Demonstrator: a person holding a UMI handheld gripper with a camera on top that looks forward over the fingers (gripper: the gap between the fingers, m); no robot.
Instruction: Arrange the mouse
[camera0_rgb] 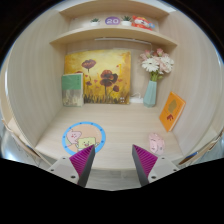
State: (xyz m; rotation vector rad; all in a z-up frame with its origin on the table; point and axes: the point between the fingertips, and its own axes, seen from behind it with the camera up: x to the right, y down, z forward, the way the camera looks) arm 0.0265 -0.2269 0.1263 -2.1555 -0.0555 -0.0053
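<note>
Mouse, small, rounded and pale pink, sits on the light wooden desk just beyond the right finger. Gripper spread, holding nothing, magenta pads ridged. A round mat lies ahead of the left finger; flower painting, vase behind.

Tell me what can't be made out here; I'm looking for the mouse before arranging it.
- Mouse: none recognisable in the gripper view; the small pink-white object beyond the open tool is too small to identify.
- Top-shelf items: too small.
- Desk front: hidden behind the tool's fingers.
</note>
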